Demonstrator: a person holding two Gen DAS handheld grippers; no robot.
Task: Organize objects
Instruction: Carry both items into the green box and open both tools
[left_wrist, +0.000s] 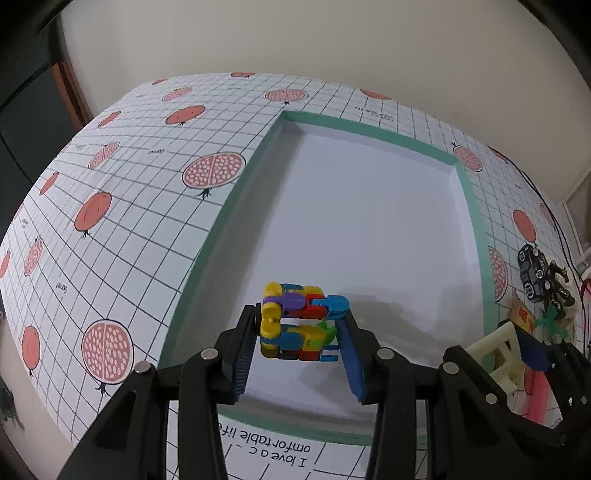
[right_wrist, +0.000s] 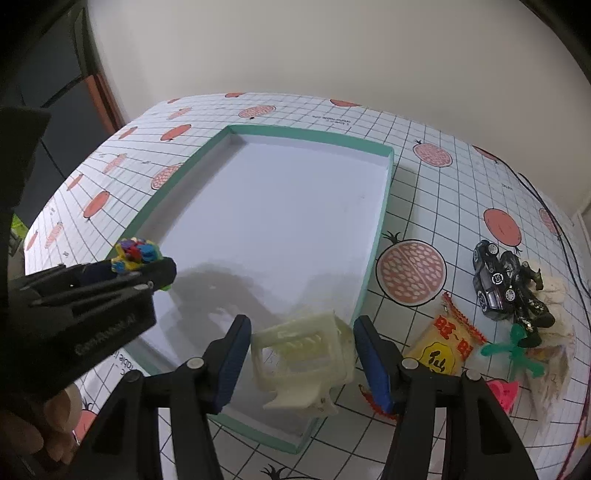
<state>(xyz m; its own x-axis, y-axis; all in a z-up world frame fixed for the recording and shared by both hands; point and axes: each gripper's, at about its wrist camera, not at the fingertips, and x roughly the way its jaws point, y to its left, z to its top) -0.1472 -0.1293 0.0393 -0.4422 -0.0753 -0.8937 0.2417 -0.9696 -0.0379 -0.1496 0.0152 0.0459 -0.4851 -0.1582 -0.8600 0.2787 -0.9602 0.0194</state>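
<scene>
My left gripper (left_wrist: 301, 325) is shut on a multicoloured linked-block toy (left_wrist: 299, 321) and holds it above the near part of a shallow green-rimmed tray (left_wrist: 369, 129) with a white floor. The toy (right_wrist: 136, 254) and left gripper (right_wrist: 144, 273) also show at the left of the right wrist view. My right gripper (right_wrist: 301, 354) is shut on a cream 3D-printed frame part (right_wrist: 303, 362), held over the tray's (right_wrist: 373, 258) near right corner. The cream part (left_wrist: 498, 354) shows at the right edge of the left wrist view.
On the pomegranate-print tablecloth (right_wrist: 424, 192) right of the tray lie a dark toy car (right_wrist: 493, 280), a black figure (right_wrist: 528, 306), a yellow-red snack packet (right_wrist: 447, 343), a green propeller (right_wrist: 517, 350), a pink piece (right_wrist: 504, 395) and white crumpled material (right_wrist: 554, 354). A black cable (right_wrist: 546, 210) runs along the right.
</scene>
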